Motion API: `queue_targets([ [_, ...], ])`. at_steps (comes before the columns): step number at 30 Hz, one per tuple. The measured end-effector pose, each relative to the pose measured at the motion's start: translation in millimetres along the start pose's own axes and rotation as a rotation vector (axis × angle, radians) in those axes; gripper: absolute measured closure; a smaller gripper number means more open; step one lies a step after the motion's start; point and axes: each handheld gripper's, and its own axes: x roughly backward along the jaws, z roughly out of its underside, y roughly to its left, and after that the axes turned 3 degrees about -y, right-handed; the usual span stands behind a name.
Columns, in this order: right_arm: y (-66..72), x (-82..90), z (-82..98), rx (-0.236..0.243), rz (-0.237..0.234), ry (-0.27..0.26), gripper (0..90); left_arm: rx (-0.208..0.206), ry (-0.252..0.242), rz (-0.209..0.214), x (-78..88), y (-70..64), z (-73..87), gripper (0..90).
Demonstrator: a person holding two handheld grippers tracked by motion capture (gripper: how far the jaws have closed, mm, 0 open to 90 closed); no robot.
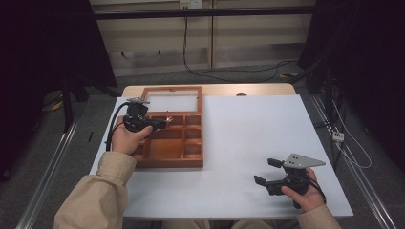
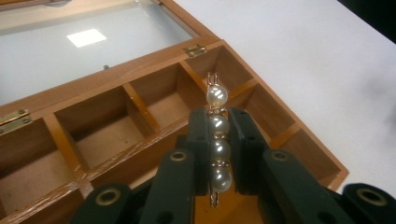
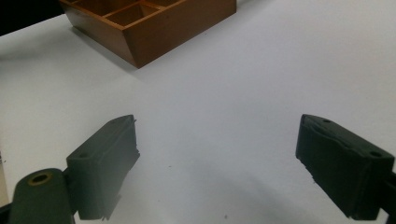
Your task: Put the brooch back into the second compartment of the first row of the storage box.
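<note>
Left gripper (image 2: 218,140) clamps pearl clip (image 2: 217,135) above box (image 2: 140,116); right gripper (image 3: 217,168) wide open, empty. Next, probably: lower into a compartment, release.

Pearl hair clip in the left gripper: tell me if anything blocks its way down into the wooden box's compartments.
Nothing visible does. The left gripper holds the pearl hair clip above the wooden box, whose glass lid lies folded back. The compartments beneath look empty and uncovered. The right gripper hovers open over the white table, well aside.
</note>
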Motion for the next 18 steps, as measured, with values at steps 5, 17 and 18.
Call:
queue_targets([
  [5, 0.3, 0.0, -0.1, 0.001, -0.001, 0.001, 12.6, 0.016, -0.009, -0.019, -3.4, 5.3, -0.1, 80.2],
  [17, 0.4, -0.2, -0.2, 0.001, -0.003, 0.001, 12.6, 0.026, -0.008, -0.044, -8.4, 18.4, -0.5, 80.2],
  [18, 0.5, -0.2, -0.2, 0.001, -0.003, 0.001, 12.6, 0.024, -0.004, -0.043, -8.7, 19.4, -0.7, 80.2],
])
